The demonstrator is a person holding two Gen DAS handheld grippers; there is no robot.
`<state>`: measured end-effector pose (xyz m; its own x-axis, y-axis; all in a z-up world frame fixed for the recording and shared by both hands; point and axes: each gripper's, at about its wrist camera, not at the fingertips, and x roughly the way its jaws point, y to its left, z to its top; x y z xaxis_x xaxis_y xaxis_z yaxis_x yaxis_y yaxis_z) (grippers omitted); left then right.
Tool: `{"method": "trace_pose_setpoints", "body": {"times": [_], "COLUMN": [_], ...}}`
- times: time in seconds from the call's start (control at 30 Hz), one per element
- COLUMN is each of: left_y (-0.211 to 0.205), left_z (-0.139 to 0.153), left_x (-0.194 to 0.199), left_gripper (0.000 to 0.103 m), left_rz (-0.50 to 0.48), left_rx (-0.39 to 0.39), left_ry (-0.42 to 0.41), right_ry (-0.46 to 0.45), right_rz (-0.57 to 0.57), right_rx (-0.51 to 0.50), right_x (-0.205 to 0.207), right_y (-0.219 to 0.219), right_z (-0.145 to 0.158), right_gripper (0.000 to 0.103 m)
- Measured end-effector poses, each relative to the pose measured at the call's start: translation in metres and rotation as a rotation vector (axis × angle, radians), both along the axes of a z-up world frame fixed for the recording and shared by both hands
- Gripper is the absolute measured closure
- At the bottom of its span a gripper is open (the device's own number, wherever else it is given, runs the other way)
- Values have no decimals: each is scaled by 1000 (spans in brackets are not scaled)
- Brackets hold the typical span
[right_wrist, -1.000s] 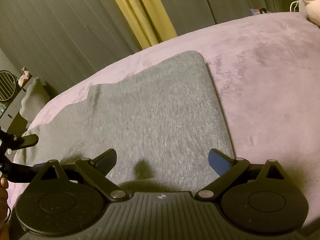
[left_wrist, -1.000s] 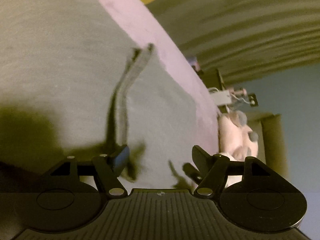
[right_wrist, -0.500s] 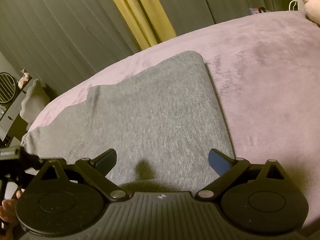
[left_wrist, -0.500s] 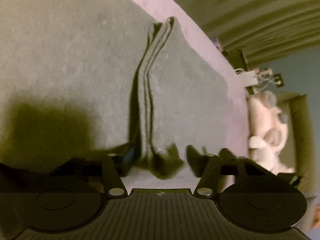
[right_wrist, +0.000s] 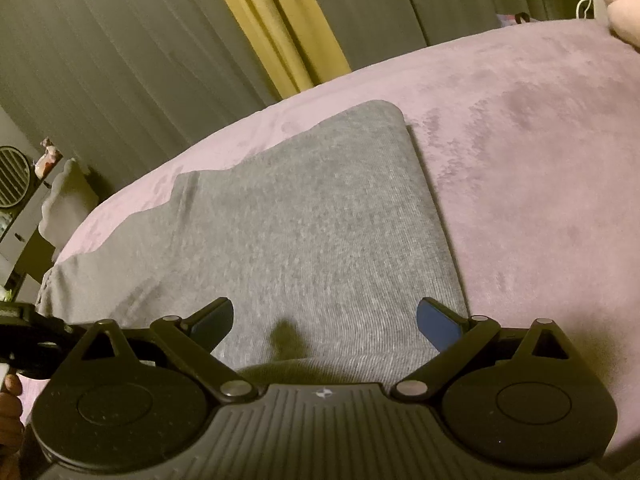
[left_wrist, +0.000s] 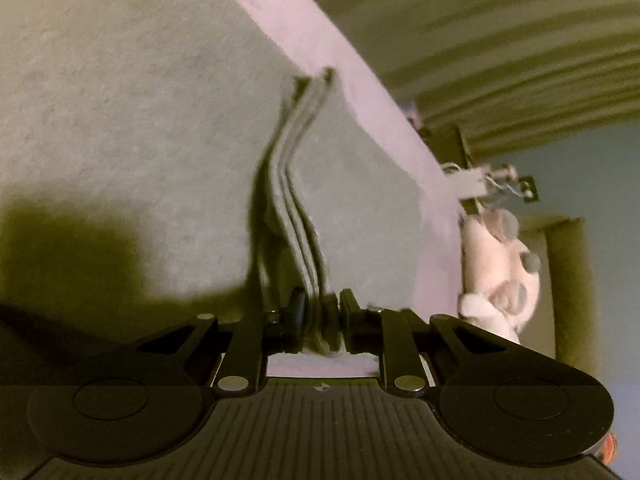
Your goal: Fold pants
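While left claw [left_wrist: 320,316] closes on pants [left_wrist: 140,120], no readable writing.

We've got a bed [right_wrist: 520,152] here with a mauve, plush-looking cover, and it carries everything. Lying straight on it are the grey pants [right_wrist: 312,216], spread flat right ahead of the right tongs [right_wrist: 324,322], with one rounded corner at the far end and bare cover off to the right of them. From the left tongs [left_wrist: 320,314] we see the pants' stacked edge bunched into a ridge running away from the tips, cover showing past it on the right. A pale plush toy [left_wrist: 496,272] sits at the bed's edge, right of those tongs; whether it rests on the bed we can't tell.
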<state>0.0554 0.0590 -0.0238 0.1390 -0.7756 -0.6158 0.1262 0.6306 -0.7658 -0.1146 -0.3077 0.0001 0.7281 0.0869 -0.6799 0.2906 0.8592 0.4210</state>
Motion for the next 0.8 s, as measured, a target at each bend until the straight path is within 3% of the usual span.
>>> {"method": "trace_pose_setpoints", "body": {"times": [0.13,0.4,0.5,0.57,0.7,0.8], "left_y": [-3,-20,-22,-27,-39,-32], "left_z": [4,33,34,31,12,9], "left_x": [-5,-18,-18,-22,-22,-18], "left_gripper": [75,68,54,45,37,36], "left_rz": [34,-14,-11,-20,-55,-24], "left_rx": [218,254,271,316,454,429], "left_ry": [-46,-187,-204,-207,-179,-154], "right_ry": [5,18,25,33,62,85], "right_rz": [7,18,24,30,62,84], "right_rx": [-18,-58,-73,-92,-174,-230], "right_x": [0,2,3,4,8,11], "right_y": [3,9,11,14,26,35], "right_z": [0,-2,-3,-4,-7,-9], "right_gripper": [5,5,5,5,5,4]}}
